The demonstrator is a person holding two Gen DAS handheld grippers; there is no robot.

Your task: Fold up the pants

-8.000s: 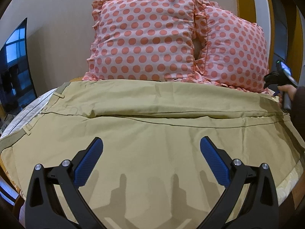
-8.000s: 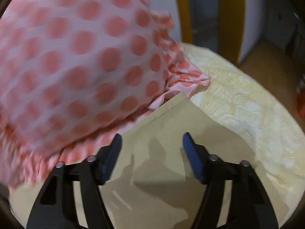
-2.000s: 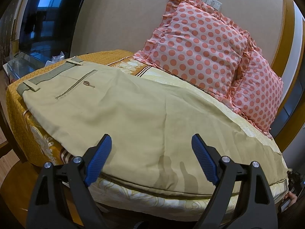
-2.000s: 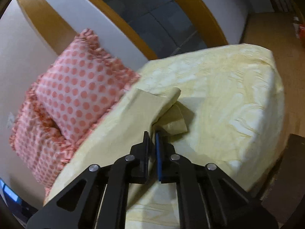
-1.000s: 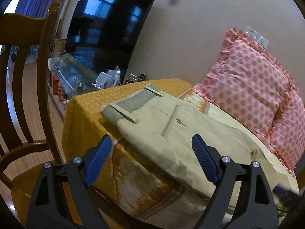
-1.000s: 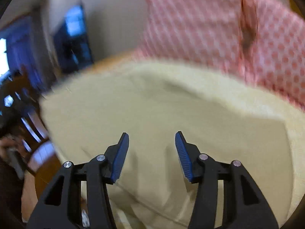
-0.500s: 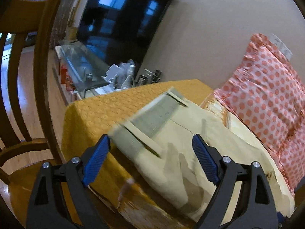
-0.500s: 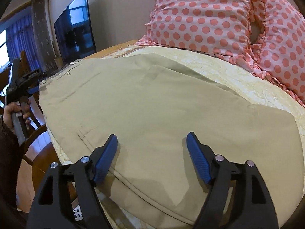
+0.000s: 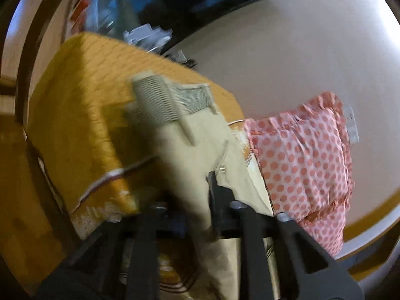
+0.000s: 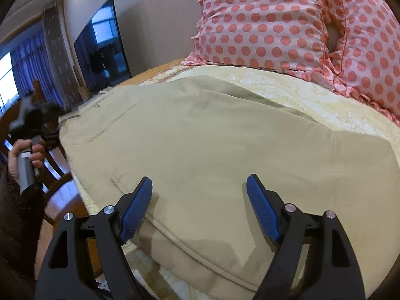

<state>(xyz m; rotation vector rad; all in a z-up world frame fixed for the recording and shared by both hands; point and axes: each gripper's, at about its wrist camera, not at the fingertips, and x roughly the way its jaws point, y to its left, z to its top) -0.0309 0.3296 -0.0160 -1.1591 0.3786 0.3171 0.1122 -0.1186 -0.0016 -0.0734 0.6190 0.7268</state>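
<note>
Blue ribbed pads on the right gripper (image 10: 198,201) stood wide apart, hovering just above the near edge of the khaki pants (image 10: 205,135), gripping nothing. The pants lay spread flat across the bed (image 10: 312,95), waistband end toward the left, with two pink polka-dot pillows (image 10: 262,20) propped behind. In the left wrist view everything was motion-blurred: the left gripper (image 9: 197,215) had its fingers drawn close with pants (image 9: 190,155) fabric between them near the waistband corner, so it appeared clamped on the cloth, though the left finger was mostly hidden behind fabric. The ribbed waistband (image 9: 172,100) and a belt loop were smeared. From the right wrist, the left hand (image 10: 25,155) gripped the handle at frame edge, partly cut off. A dark television (image 10: 102,47) stood beyond.
</note>
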